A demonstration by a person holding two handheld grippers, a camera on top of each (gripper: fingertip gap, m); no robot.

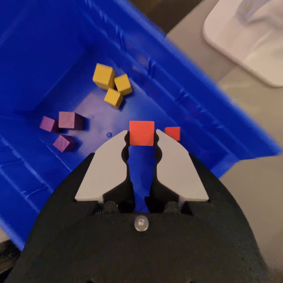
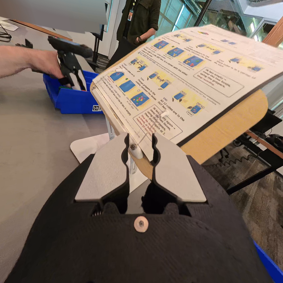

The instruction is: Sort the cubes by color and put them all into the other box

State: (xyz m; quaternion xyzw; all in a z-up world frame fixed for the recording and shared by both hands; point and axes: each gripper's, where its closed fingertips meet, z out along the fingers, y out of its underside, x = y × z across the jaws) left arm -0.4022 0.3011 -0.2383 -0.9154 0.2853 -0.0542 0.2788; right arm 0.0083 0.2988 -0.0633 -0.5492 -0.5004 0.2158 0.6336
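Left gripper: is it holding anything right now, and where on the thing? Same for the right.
The left gripper holds a red cube by two opposite side faces, at its fingertips, over the blue box. The right gripper is open, holding nothing.

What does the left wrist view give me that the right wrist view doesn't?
Left wrist only: the box floor, with three yellow cubes, three purple cubes, a loose red cube, and the left gripper shut on another red cube.

Right wrist only: the right gripper, open with nothing in it, an instruction sheet on a tilted stand, and a standing person.

Both: the blue box and the left gripper.
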